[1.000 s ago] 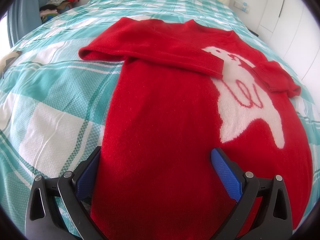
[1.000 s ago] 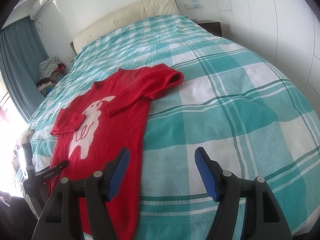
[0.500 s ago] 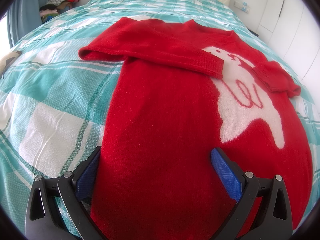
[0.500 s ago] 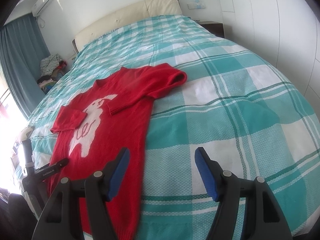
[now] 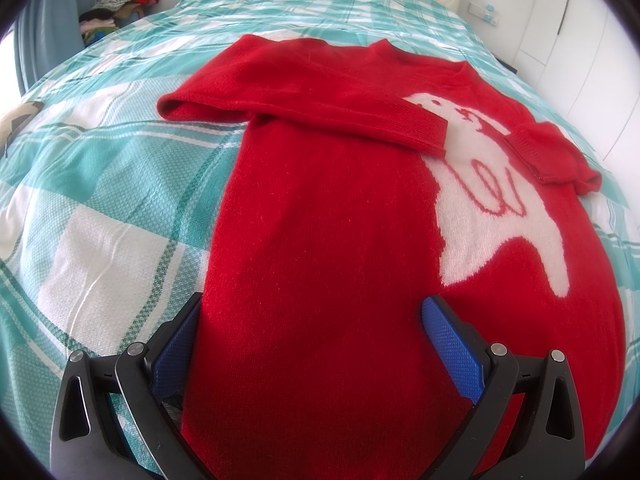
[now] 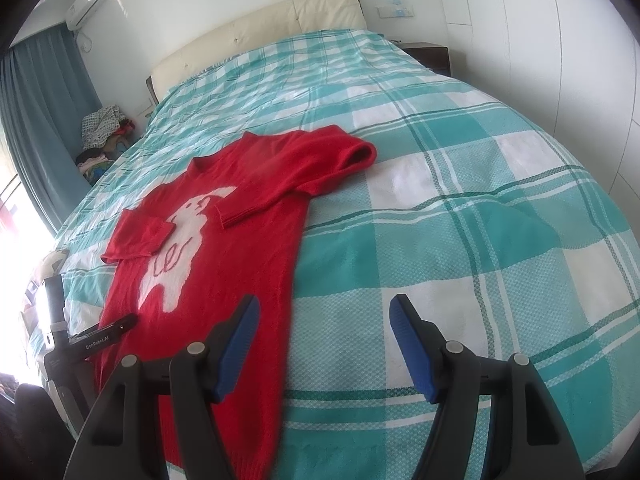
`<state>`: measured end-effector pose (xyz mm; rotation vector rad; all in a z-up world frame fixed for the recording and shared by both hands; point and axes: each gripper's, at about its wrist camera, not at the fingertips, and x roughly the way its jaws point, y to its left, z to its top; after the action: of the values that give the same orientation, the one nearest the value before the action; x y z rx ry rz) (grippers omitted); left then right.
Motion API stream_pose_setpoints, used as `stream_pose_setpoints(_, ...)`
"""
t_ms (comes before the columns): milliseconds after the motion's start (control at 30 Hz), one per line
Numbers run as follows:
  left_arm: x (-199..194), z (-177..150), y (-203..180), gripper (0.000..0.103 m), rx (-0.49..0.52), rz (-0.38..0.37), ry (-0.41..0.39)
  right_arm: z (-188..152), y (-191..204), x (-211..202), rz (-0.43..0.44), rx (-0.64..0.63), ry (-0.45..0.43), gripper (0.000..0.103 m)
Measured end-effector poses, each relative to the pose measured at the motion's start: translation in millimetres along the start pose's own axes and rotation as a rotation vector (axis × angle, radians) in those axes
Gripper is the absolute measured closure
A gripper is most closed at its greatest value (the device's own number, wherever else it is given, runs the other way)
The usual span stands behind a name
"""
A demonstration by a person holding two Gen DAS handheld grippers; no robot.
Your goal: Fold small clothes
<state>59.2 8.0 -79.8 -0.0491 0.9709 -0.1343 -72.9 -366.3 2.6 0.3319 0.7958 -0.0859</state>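
Two grippers are in our hands, and both have their blue-padded fingers spread wide with nothing between them. Our left gripper (image 5: 316, 344) hangs low over the bottom part of the red sweater (image 5: 320, 240); its left finger (image 5: 176, 344) is at the sweater's left edge, where knit meets bedspread, and the right finger lies over the red cloth. Whether the pads touch the fabric, we cannot tell. Our right gripper (image 6: 324, 344) hovers over the sweater's right edge, its left finger above the knit and its right finger (image 6: 412, 348) above the teal and white checked bedspread (image 6: 480, 200).

We see the sweater lying flat, front up, on the bedspread, with its neck toward the cream headboard (image 6: 260, 28). A white animal figure (image 6: 180, 248) shows on the chest. Both sleeves are folded inward across the body, their cuffs resting near that figure.

Beside the bed, by the blue curtain (image 6: 40, 120), sits a pile of clothes (image 6: 102, 132). White cupboard doors (image 6: 560, 40) line the other side.
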Motion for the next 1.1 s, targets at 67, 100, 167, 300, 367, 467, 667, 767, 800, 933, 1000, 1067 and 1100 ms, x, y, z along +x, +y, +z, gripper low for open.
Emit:
stream_pose_setpoints(67,-0.1,0.0,-0.2,0.0,0.0,0.0,0.0,-0.1,-1.4,1.6,-0.002,0.007,0.006,0.036)
stream_pose_setpoints(100,0.0,0.0,0.0,0.0,0.0,0.0,0.0,-0.2,-1.8,2.4,0.001,0.01,0.01,0.036)
stream_pose_setpoints(167,-0.2,0.0,-0.5,0.0,0.0,0.0,0.0,-0.4,-0.7,2.6,0.005,0.007,0.011,0.036)
stream_pose_setpoints(300,0.0,-0.1,-0.2,0.0,0.0,0.0,0.0,-0.4,1.8,1.5,-0.004,-0.011,0.004,0.036)
stream_pose_setpoints(367,0.0,-0.1,-0.3,0.0,0.0,0.0,0.0,0.1,1.1,3.2,0.0,-0.004,0.01,0.036)
stream_pose_setpoints(467,0.0,-0.2,-0.2,0.0,0.0,0.0,0.0,0.1,1.8,4.3,0.002,-0.006,0.013,0.036)
stream_pose_setpoints(667,0.1,-0.2,-0.1,0.0,0.0,0.0,0.0,-0.3,2.1,3.9,0.001,-0.004,0.012,0.036)
stream_pose_setpoints(767,0.0,-0.2,-0.3,0.0,0.0,0.0,0.0,-0.4,2.6,2.1,0.005,-0.006,0.008,0.036)
stream_pose_setpoints(800,0.0,-0.3,-0.2,0.0,0.0,0.0,0.0,-0.3,2.8,1.0,0.004,-0.009,0.004,0.036)
stream_pose_setpoints(933,-0.1,-0.3,-0.5,0.0,0.0,0.0,0.0,0.6,0.1,0.2,0.006,0.005,0.001,0.036)
stream_pose_setpoints(1000,-0.1,-0.3,-0.4,0.0,0.0,0.0,0.0,0.7,-0.6,0.2,0.007,0.009,0.0,0.036)
stream_pose_setpoints(1067,-0.1,-0.3,-0.6,0.0,0.0,0.0,0.0,0.3,0.4,0.5,0.002,0.003,0.0,0.036)
stream_pose_setpoints(1100,-0.1,-0.3,-0.4,0.0,0.0,0.0,0.0,0.1,1.0,1.0,0.002,0.001,0.002,0.036)
